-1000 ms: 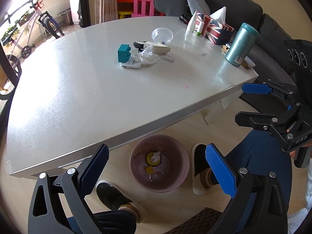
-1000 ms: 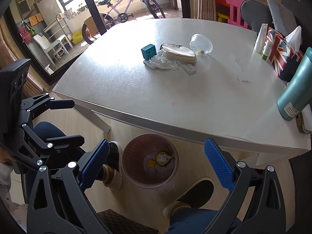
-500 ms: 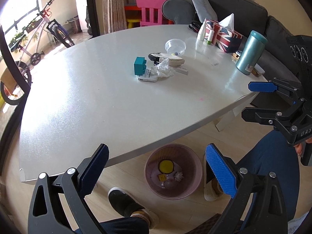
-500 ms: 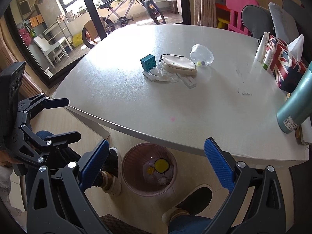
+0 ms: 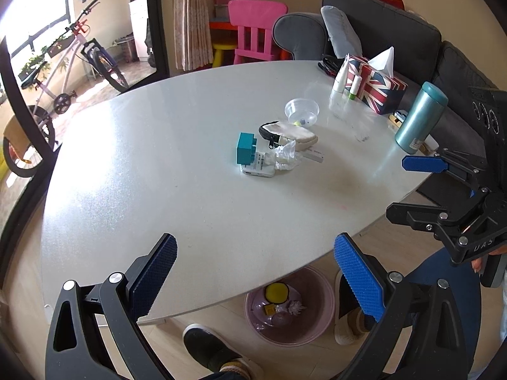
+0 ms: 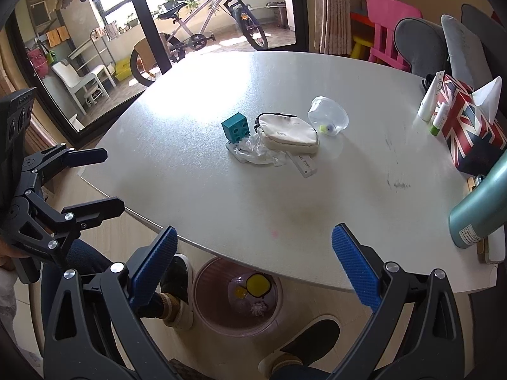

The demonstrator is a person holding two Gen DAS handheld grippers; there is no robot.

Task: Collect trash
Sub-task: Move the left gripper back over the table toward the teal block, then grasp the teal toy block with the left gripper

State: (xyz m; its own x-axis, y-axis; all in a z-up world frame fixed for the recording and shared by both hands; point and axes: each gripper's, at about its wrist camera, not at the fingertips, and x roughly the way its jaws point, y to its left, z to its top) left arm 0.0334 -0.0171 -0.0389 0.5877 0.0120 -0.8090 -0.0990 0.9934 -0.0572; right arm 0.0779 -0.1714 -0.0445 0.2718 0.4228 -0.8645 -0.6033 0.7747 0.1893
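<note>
A crumpled clear plastic wrapper (image 5: 286, 157) (image 6: 257, 153) lies mid-table between a teal toy block (image 5: 245, 148) (image 6: 235, 127) and a beige zip pouch (image 5: 291, 133) (image 6: 286, 133). Under the table's near edge stands a pink waste bin (image 5: 290, 305) (image 6: 237, 297) holding a yellow disc and a paper wad. My left gripper (image 5: 255, 280) is open and empty, raised over the near table edge. My right gripper (image 6: 252, 267) is also open and empty, above the bin. Each gripper shows in the other's view, the right gripper (image 5: 421, 186) and the left gripper (image 6: 92, 180).
On the white table (image 5: 158, 174) are a clear plastic bowl (image 6: 328, 115), a small white box (image 5: 258, 169), a flag-pattern tissue box (image 6: 465, 123), tubes and a teal flask (image 5: 420, 118). The person's shoes flank the bin. A sofa, pink chair and bicycle stand beyond.
Both grippers have risen and tilted up, so more of the table and room shows and the bin sits lower in view. Both stay open and empty.
</note>
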